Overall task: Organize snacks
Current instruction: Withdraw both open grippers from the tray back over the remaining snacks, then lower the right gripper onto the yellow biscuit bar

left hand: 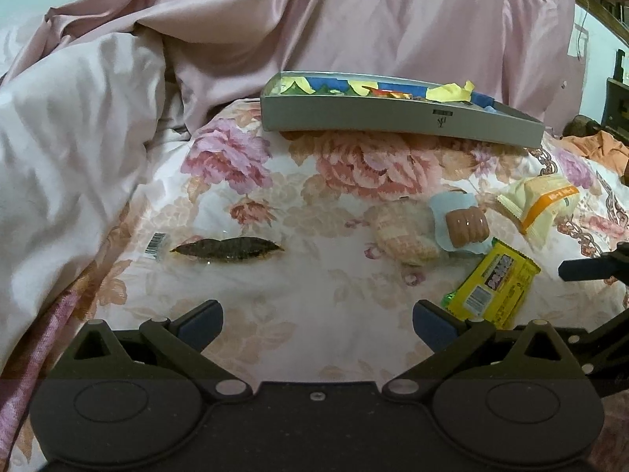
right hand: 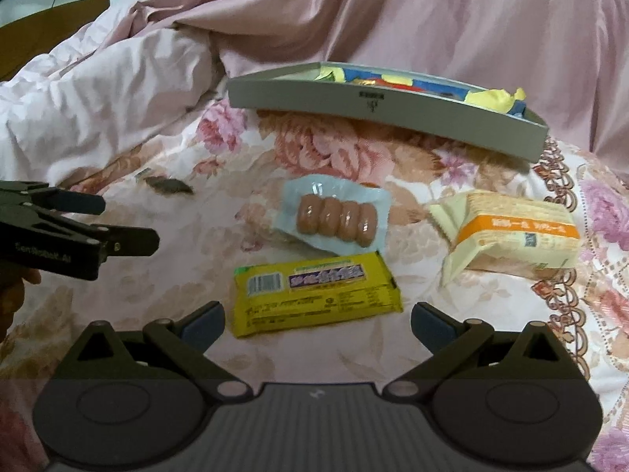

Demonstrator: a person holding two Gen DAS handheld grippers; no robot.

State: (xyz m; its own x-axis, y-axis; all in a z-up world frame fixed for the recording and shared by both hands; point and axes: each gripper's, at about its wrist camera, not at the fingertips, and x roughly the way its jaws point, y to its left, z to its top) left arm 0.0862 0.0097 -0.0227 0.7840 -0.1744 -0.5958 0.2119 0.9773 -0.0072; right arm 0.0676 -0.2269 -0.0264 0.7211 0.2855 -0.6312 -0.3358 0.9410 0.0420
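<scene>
A grey box (left hand: 393, 120) (right hand: 377, 112) with bright wrappers inside lies at the back of the flowered bedspread. In front of it are a dark snack in clear wrap (left hand: 228, 250) (right hand: 169, 186), a pack of small sausages (left hand: 466, 225) (right hand: 336, 218), a yellow bar (left hand: 491, 287) (right hand: 314, 295) and a cream biscuit pack with an orange band (left hand: 542, 204) (right hand: 515, 236). My left gripper (left hand: 317, 320) (right hand: 118, 224) hangs open below the dark snack, holding nothing. The right gripper (right hand: 317, 320) stands open just short of the yellow bar, its finger (left hand: 589, 267) at the left view's right edge.
A heap of pink quilt (left hand: 78, 137) (right hand: 118, 90) rises on the left and behind the box. Orange cloth (left hand: 597, 147) and dark wooden furniture (left hand: 617, 98) sit at the far right. A hand (right hand: 11, 299) holds the left gripper.
</scene>
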